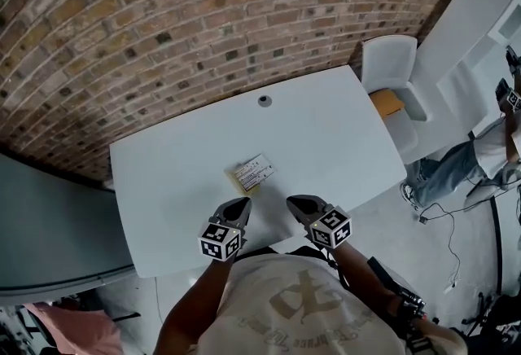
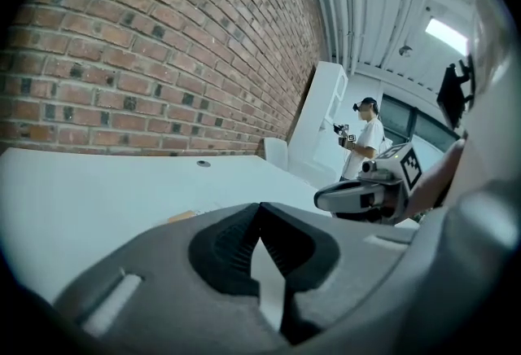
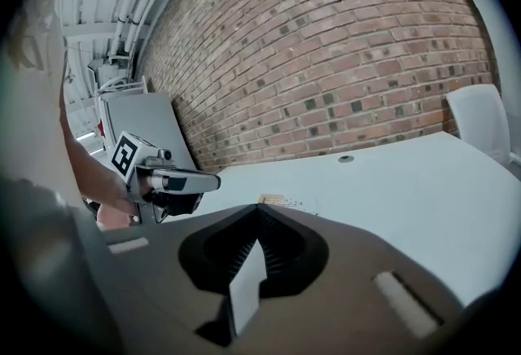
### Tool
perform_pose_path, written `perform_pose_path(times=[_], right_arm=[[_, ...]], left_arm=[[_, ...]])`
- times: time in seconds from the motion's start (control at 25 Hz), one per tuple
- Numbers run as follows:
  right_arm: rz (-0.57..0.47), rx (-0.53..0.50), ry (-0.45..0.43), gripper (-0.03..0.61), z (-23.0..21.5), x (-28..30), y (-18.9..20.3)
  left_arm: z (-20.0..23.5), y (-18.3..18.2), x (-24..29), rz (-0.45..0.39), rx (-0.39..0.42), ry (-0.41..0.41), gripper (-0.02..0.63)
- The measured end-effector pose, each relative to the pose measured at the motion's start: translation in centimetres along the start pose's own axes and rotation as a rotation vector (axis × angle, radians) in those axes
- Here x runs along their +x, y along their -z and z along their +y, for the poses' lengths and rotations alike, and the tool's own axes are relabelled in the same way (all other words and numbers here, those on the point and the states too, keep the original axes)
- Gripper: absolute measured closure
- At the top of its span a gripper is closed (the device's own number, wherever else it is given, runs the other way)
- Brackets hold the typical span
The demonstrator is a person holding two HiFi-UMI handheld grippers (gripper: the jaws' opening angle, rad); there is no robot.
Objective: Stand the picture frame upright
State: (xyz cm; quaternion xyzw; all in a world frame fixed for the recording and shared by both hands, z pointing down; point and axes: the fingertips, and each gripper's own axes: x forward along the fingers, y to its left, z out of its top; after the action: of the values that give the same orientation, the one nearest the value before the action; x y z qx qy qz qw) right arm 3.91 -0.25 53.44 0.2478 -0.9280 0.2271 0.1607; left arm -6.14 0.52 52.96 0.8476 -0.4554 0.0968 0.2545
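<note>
While we hold both claws low over the table's (image 1: 342, 133) near edge, left gripper (image 1: 241, 203) and right gripper (image 1: 295, 202) are each shut tight, gripping nothing. The picture frame (image 1: 253, 174) lies flat just ahead, between their tips.

Bright even daylight, soft faint shadows, strong fisheye curvature, dark vignetted corners, near foreground slightly blurred

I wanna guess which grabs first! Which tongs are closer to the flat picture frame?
The left tongs: their tip almost reaches the picture frame's near corner, while the right tongs sit farther off to its right side.
</note>
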Motion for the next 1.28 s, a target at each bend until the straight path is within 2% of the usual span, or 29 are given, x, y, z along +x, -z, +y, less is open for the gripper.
perform_pose_path(times=[0.36,0.68,0.84,1.08,1.16,1.28], right_arm=[[0.056,0.079,0.030,0.571,0.1,5.4,-0.4],[0.135,-0.021,-0.018,0.572,1.4,8.2,0.5],[0.165,-0.071,-0.001,0.572,1.4,9.7,1.1],[0.180,0.107,0.018,0.571,1.0,11.2,2.7],[0.186,0.161,0.033,0.571,0.7,11.8,3.0],[0.183,0.277,0.058,0.571,-0.2,12.4,3.2]], left_arm=[[5.4,-0.5,-0.9,0.014,-0.027,-0.004,0.612],[6.9,0.8,0.2,0.084,-0.034,0.040,0.612],[7.8,0.6,1.2,0.132,-0.027,0.067,0.612],[9.2,0.2,2.8,0.185,-0.043,0.084,0.611],[9.9,0.1,3.3,0.208,-0.034,0.085,0.581],[10.6,0.0,4.4,0.255,-0.020,0.103,0.575]])
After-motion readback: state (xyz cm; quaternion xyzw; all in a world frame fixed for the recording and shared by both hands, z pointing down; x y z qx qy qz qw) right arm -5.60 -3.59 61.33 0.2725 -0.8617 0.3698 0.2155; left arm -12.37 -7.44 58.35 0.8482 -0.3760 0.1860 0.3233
